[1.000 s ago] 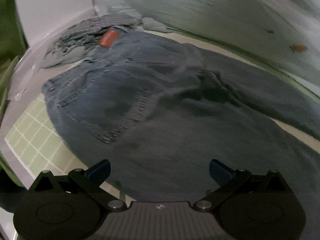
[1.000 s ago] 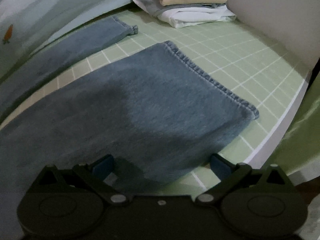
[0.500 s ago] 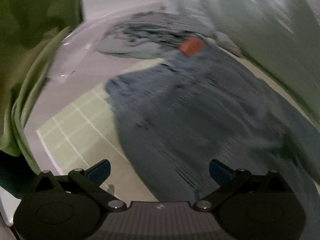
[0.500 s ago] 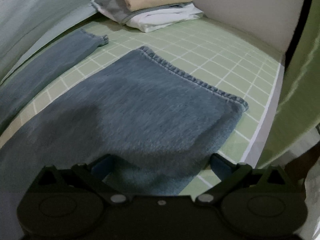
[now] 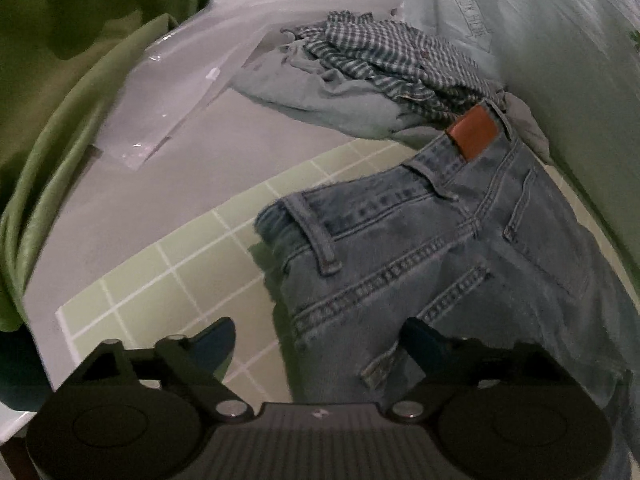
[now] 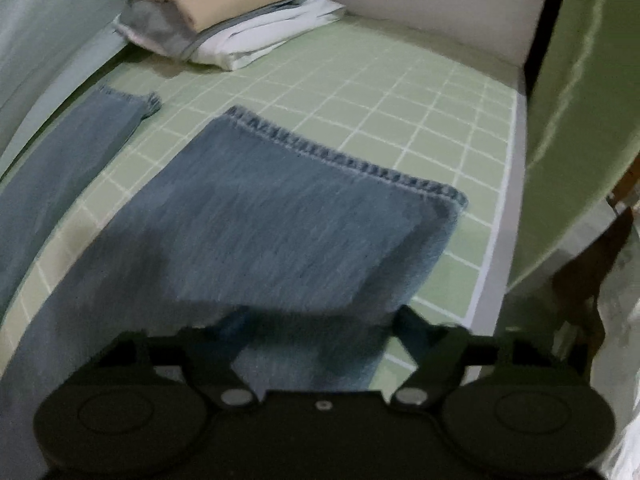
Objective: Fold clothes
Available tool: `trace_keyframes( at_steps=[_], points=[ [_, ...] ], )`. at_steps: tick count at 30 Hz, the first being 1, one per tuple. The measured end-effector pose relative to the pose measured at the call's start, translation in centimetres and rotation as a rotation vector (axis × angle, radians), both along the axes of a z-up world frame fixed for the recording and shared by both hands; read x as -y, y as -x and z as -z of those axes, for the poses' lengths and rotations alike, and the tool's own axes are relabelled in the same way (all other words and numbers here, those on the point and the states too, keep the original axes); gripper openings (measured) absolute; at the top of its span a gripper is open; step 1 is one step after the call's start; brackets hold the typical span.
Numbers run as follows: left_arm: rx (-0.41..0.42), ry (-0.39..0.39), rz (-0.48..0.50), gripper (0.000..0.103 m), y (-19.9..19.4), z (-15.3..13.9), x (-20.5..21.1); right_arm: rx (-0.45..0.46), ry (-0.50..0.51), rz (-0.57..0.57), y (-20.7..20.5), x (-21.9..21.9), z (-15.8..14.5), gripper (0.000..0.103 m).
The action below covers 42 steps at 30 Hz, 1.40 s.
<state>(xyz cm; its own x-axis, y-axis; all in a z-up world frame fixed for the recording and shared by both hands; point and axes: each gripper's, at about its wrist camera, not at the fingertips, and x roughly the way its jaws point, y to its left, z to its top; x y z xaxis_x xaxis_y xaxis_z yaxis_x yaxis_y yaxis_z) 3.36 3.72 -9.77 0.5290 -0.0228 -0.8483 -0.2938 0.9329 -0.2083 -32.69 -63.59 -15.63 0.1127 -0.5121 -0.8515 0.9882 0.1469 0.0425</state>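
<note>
A pair of blue jeans lies back side up on the green checked mat, with a brown leather patch at the waistband. My left gripper is open, low over the near waistband corner and hip. In the right wrist view the near leg and its hem lie flat, and the far leg lies to the left. My right gripper is open, just above the near leg's side edge.
A crumpled checked shirt and pale cloth lie beyond the waistband. A clear plastic sheet lies on the white surface. A folded stack of clothes sits at the mat's far corner. Green fabric hangs past the edge.
My left gripper has swung left and closer to the waistband corner. My right gripper has shifted toward the near leg's outer edge and hem. Both stay open.
</note>
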Motion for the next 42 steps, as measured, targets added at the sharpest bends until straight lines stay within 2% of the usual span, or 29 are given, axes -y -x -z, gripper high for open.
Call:
trace_keyframes(
  at_steps=[1,2,3,4,5,9,12,18,22,26,31,36,42],
  points=[
    [0.0,0.01,-0.006,0.076,-0.2,0.1,0.0,0.002,0.0,0.004,0.0,0.1,-0.2,0.045],
    [0.0,0.019,-0.011,0.072,-0.3,0.1,-0.1,0.005,-0.002,-0.003,0.1,0.2,-0.3,0.033],
    [0.005,0.037,-0.021,0.061,-0.3,0.2,-0.1,0.011,-0.007,-0.011,0.2,0.4,-0.4,0.012],
    [0.011,0.058,-0.031,0.046,-0.2,0.2,0.0,0.023,-0.008,-0.016,0.4,0.6,-0.6,0.006],
    [0.017,0.079,-0.041,0.039,-0.2,0.2,0.0,0.042,-0.002,-0.017,0.7,0.5,-0.9,0.005],
    [0.047,0.04,-0.042,0.015,0.5,-0.8,1.0,0.099,0.036,-0.029,1.9,0.1,-2.3,0.005],
    [0.071,0.027,-0.052,0.01,1.3,-1.8,0.9,0.123,0.065,-0.04,3.0,-0.3,-3.3,0.004],
    [0.088,-0.005,-0.098,0.01,5.7,-3.6,-1.1,0.194,0.068,-0.03,6.0,-0.9,-5.2,0.004],
    [0.066,-0.022,-0.194,0.009,9.7,-4.9,-3.8,0.22,0.084,-0.041,6.9,-1.3,-6.5,0.004],
    [0.1,-0.059,-0.211,0.009,11.3,-6.4,-4.1,0.272,0.1,-0.055,6.7,-1.1,-7.5,0.004],
    [0.186,-0.076,-0.19,0.008,10.0,-8.5,-1.4,0.36,0.139,-0.116,2.7,0.6,-8.9,0.004],
    [0.289,-0.071,-0.151,0.008,7.5,-11.8,0.5,0.437,0.23,-0.217,-2.1,2.1,-12.3,0.004],
    [0.346,-0.05,-0.147,0.008,4.9,-13.9,2.3,0.501,0.312,-0.271,-6.5,4.0,-15.8,0.004]
  ],
)
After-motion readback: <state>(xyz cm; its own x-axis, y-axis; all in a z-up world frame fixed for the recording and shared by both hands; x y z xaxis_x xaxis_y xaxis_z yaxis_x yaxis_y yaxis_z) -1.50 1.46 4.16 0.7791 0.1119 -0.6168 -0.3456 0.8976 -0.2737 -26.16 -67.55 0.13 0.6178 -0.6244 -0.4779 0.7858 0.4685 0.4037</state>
